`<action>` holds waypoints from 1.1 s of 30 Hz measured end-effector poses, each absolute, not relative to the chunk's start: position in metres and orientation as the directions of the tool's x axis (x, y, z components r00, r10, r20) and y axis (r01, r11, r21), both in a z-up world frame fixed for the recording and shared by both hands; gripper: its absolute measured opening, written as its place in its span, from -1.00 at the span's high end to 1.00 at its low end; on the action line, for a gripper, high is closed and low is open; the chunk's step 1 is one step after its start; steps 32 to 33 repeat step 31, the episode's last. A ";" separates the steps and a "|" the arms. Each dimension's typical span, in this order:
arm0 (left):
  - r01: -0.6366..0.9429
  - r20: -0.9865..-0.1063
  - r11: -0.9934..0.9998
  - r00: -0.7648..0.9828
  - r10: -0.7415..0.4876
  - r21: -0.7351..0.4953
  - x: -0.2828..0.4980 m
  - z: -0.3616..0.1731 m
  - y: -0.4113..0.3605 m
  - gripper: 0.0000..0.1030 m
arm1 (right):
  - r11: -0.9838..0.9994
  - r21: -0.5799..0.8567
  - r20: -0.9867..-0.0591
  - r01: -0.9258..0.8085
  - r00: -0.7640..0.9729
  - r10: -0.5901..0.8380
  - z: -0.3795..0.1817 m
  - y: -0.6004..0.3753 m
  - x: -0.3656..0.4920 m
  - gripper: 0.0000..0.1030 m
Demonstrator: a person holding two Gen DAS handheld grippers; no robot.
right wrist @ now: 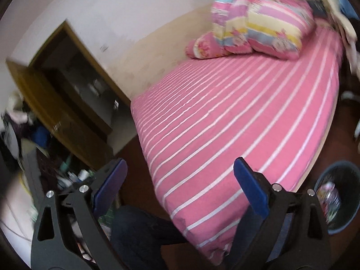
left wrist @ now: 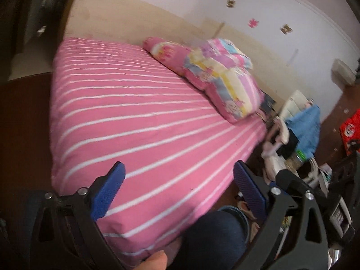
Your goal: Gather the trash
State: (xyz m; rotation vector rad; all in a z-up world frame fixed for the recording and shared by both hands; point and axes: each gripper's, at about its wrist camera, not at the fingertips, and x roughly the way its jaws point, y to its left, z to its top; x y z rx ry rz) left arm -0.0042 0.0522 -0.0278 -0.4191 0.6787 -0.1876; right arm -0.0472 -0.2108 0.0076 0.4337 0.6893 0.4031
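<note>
Bed (left wrist: 139, 117) fills the frame centre, covered by a pink sheet with white stripes. Patterned pillows (left wrist: 225, 76) lie stacked at its upper-right end. Dark floor (right wrist: 333, 135) at right carries a bin (right wrist: 342, 198) holding wrappers.

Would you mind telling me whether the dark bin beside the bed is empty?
Not empty: colourful wrappers show inside the bin.
</note>
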 end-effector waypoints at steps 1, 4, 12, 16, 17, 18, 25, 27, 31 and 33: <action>0.009 -0.568 0.905 0.776 -0.275 -0.426 -0.007 -0.027 0.061 -0.89 | 0.856 0.463 -0.526 -0.230 0.707 0.474 0.010 -0.199 -0.047 -0.84; -0.044 -0.572 0.922 0.795 -0.202 -0.386 -0.015 -0.024 0.080 -0.89 | 0.888 0.367 -0.534 -0.277 0.719 0.445 0.015 -0.170 -0.050 -0.84; -0.118 -0.578 0.937 0.810 -0.101 -0.329 -0.025 -0.017 0.099 -0.89 | 0.912 0.273 -0.537 -0.305 0.739 0.407 0.016 -0.137 -0.059 -0.85; -0.101 -0.581 0.942 0.807 -0.110 -0.319 -0.025 -0.016 0.095 -0.89 | 0.922 0.232 -0.539 -0.311 0.748 0.388 0.017 -0.130 -0.065 -0.85; -0.091 -0.578 0.944 0.808 -0.116 -0.317 -0.024 -0.016 0.094 -0.89 | 0.922 0.229 -0.539 -0.311 0.749 0.386 0.017 -0.130 -0.065 -0.85; -0.084 -0.576 0.945 0.808 -0.122 -0.317 -0.022 -0.015 0.088 -0.89 | 0.924 0.222 -0.539 -0.311 0.750 0.382 0.017 -0.130 -0.066 -0.85; -0.067 -0.562 0.953 0.819 -0.117 -0.296 -0.025 -0.016 0.076 -0.90 | 0.934 0.184 -0.539 -0.306 0.763 0.357 0.016 -0.133 -0.068 -0.86; -0.062 -0.588 0.951 0.797 -0.136 -0.304 -0.020 -0.022 0.073 -0.89 | 0.937 0.172 -0.541 -0.303 0.766 0.348 0.013 -0.135 -0.068 -0.87; -0.069 -0.617 0.956 0.777 -0.128 -0.285 -0.014 -0.034 0.063 -0.89 | 0.945 0.145 -0.546 -0.292 0.773 0.323 0.005 -0.142 -0.067 -0.89; -0.069 -0.617 0.956 0.777 -0.128 -0.285 -0.014 -0.034 0.063 -0.89 | 0.945 0.145 -0.546 -0.292 0.773 0.323 0.005 -0.142 -0.067 -0.89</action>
